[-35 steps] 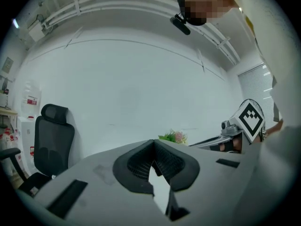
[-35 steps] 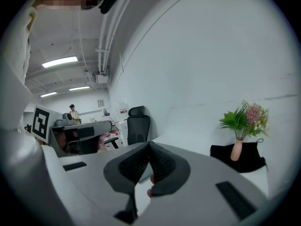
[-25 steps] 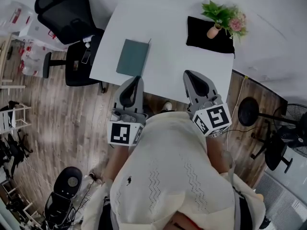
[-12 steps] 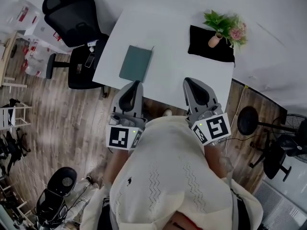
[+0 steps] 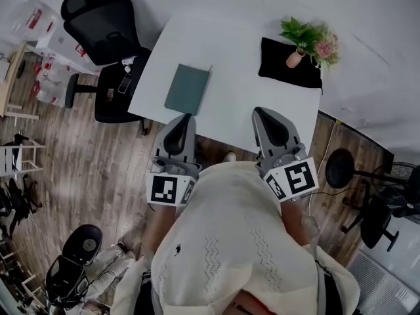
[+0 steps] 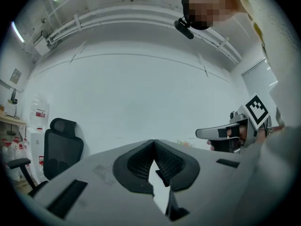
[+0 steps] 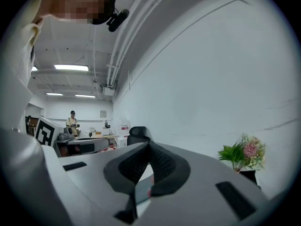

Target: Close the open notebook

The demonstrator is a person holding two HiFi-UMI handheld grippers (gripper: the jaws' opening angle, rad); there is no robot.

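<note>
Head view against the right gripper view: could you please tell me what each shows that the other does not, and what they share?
Only the head view: the closed green notebook seen plainly on the white table, and the wooden floor. Only the right gripper view: ceiling lights, a distant standing person, and the right tool with its jaws together and empty. Both: the potted plant and the black office chair.

One white table carries one green notebook, one black mat and one pot of flowers. I hold two tongs, the left gripper and the right gripper. One black office chair stands beside the table, and one person is far across the room.
</note>
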